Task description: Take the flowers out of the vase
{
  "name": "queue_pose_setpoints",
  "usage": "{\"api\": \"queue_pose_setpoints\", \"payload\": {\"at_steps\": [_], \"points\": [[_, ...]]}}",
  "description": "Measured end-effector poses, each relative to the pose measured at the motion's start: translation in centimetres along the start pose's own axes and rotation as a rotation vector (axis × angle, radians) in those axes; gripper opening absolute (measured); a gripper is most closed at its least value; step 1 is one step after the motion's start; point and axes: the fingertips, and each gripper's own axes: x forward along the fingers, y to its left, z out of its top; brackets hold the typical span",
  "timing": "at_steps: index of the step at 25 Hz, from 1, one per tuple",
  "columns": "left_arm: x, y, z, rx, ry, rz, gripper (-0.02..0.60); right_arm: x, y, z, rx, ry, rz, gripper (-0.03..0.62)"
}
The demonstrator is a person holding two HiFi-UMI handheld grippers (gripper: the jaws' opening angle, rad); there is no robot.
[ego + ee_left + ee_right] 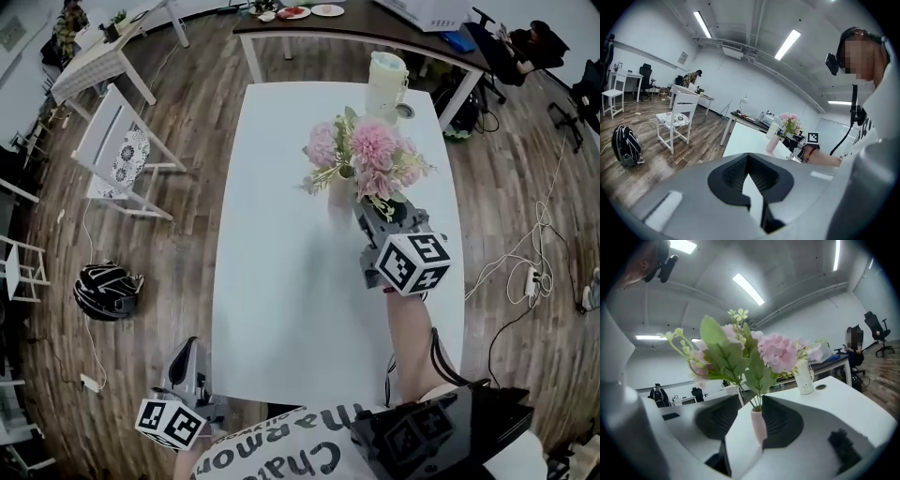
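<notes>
A bunch of pink flowers [370, 150] with green leaves stands in a slim pale pink vase [337, 203] on the white table [281, 309]. My right gripper [361, 208] is level at the vase, open. In the right gripper view the vase [758, 425] stands upright between the spread jaws, with a gap on each side, and the flowers [776, 352] rise above them. My left gripper [190, 352] hangs off the table's near left corner, shut and holding nothing. The left gripper view shows the flowers [790, 123] far off.
A tall white pitcher [384, 84] stands behind the vase near the table's far edge. A white chair [122, 155] and a black bag [106, 291] are on the wooden floor to the left. Cables [525, 272] lie to the right. A dark table [356, 33] stands beyond.
</notes>
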Motion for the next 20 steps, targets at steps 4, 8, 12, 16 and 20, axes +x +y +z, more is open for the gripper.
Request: {"api": "queue_pose_setpoints", "payload": {"at_steps": [4,8,12,16,20], "points": [[-0.6,-0.1,-0.1,0.033,0.01,0.036,0.005,1.0,-0.3,0.4,0.035,-0.051,0.012,0.173],[-1.1,-0.3,-0.7,0.043,0.015,0.06,0.005,1.6,-0.3,0.9,0.053,-0.084,0.04,0.173],[-1.5,-0.4,-1.1,0.042,0.014,0.076,0.005,1.8,-0.2,1.6,0.046,-0.108,0.046,0.116],[-1.9,-0.2,-1.8,0.037,0.006,0.076,0.005,1.7,0.0,1.6,0.04,-0.119,0.034,0.058],[-2.3,-0.5,-2.3,0.03,-0.005,0.079,0.005,1.5,-0.4,2.0,0.057,-0.134,0.021,0.041]]}}
